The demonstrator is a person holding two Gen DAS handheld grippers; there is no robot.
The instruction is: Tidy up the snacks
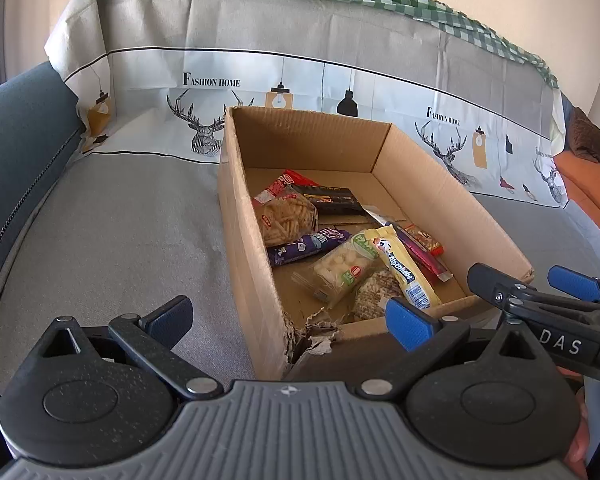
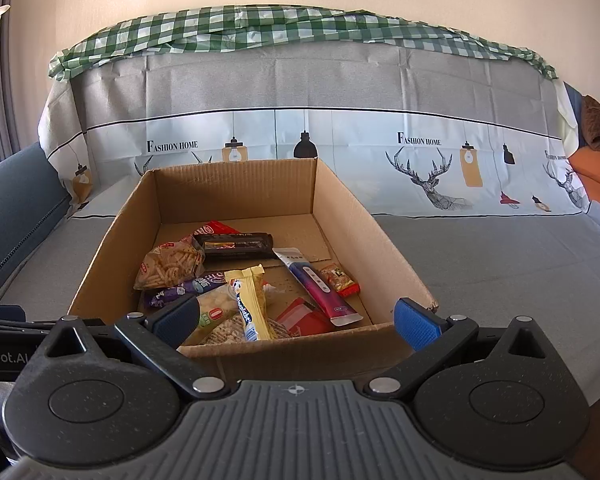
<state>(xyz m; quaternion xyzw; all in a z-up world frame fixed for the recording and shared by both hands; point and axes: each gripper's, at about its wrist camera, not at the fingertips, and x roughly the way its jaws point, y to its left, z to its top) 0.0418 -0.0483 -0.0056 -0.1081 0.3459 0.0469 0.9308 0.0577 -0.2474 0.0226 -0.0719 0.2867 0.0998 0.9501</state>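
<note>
An open cardboard box (image 1: 248, 240) (image 2: 380, 240) stands on the grey cloth and holds several snack packs. Among them are a bag of fried sticks (image 1: 286, 216) (image 2: 172, 266), a dark bar (image 1: 328, 198) (image 2: 236, 244), a purple pack (image 1: 308, 246) (image 2: 184, 288), a yellow pack (image 1: 406, 268) (image 2: 252, 300) and a magenta stick pack (image 2: 320, 288). My left gripper (image 1: 290, 320) is open and empty at the box's near left corner. My right gripper (image 2: 296, 320) is open and empty at the box's near wall; it also shows in the left wrist view (image 1: 532, 280).
The grey cloth (image 1: 120, 232) covers a sofa seat and its backrest, printed with deer and lamps. A green checked cloth (image 2: 260, 28) lies on top of the backrest. A blue sofa arm (image 1: 16, 128) is at left. The box's near corner (image 1: 312, 336) is torn.
</note>
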